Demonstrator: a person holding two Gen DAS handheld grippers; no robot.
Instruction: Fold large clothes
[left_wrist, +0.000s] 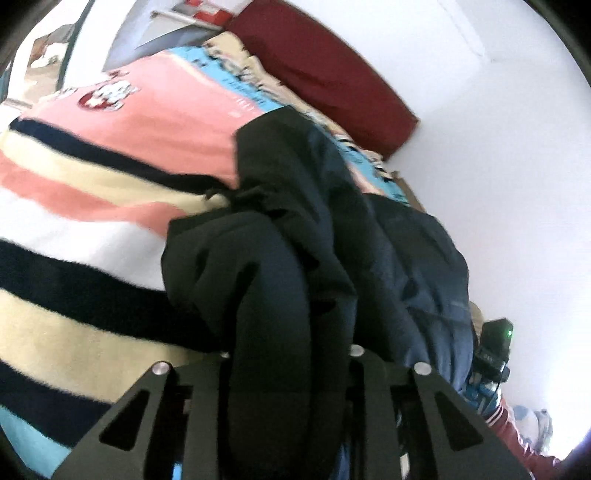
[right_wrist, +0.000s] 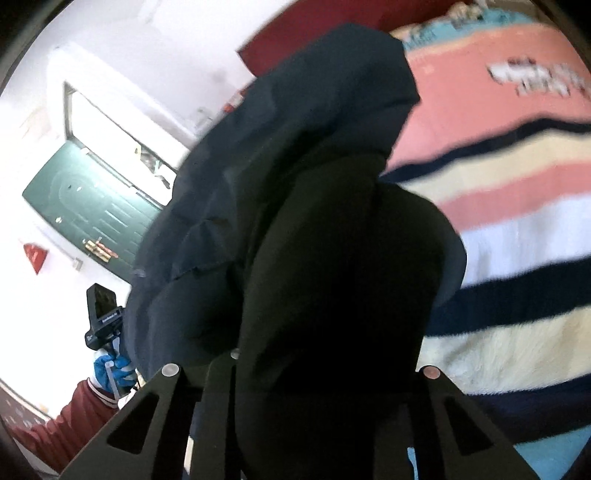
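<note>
A large dark navy garment (left_wrist: 306, 236) hangs bunched above a bed. My left gripper (left_wrist: 290, 362) is shut on a thick fold of it, which covers the fingertips. In the right wrist view the same garment (right_wrist: 295, 192) fills the middle. My right gripper (right_wrist: 321, 369) is shut on another fold of it, with its fingertips buried in the cloth. The other gripper shows at the right edge of the left wrist view (left_wrist: 493, 350). It shows again at the lower left of the right wrist view (right_wrist: 101, 317), held by a blue-gloved hand (right_wrist: 110, 369).
The bed carries a striped pink, cream, white and navy blanket (left_wrist: 92, 206) (right_wrist: 517, 221). A dark red headboard (left_wrist: 325, 77) runs along a white wall (left_wrist: 498, 147). A green door (right_wrist: 92, 192) stands open at the left of the right wrist view.
</note>
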